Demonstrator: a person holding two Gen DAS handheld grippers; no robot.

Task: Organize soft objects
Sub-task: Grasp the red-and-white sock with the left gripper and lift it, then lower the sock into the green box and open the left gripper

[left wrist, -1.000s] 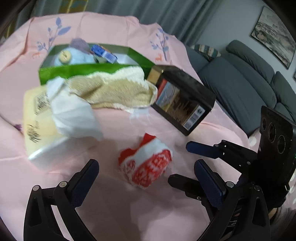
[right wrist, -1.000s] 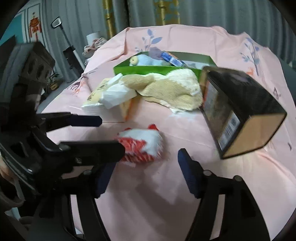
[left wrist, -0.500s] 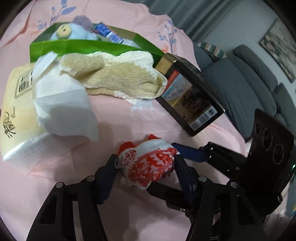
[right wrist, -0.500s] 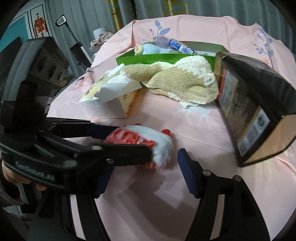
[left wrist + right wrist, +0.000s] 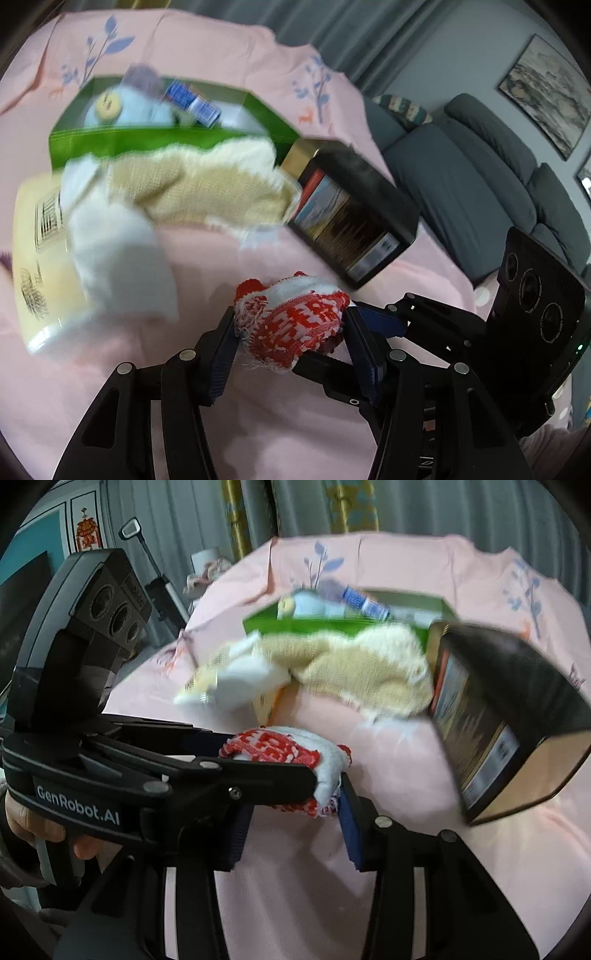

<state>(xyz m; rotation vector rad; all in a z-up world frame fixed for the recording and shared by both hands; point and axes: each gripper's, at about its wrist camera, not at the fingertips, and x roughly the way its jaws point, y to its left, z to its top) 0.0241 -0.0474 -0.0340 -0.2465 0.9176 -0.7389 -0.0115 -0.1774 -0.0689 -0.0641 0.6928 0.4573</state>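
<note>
Gripping the red-and-white sock [image 5: 295, 325], the left gripper [image 5: 291, 343] fingers pinch it near the black box [image 5: 354, 221]; right gripper [image 5: 295, 834] fingers gape beneath.

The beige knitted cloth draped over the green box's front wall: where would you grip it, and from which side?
Grip the beige knitted cloth at its loose near edge on the pink tablecloth, coming from the front. The green box blocks the back and the black tin crowds its right. The left gripper is occupied, clamping the red-and-white sock.

Our left gripper [image 5: 290, 338] clamps the red-and-white knitted sock [image 5: 291, 325]; our right gripper [image 5: 373, 321] crosses just behind.
</note>
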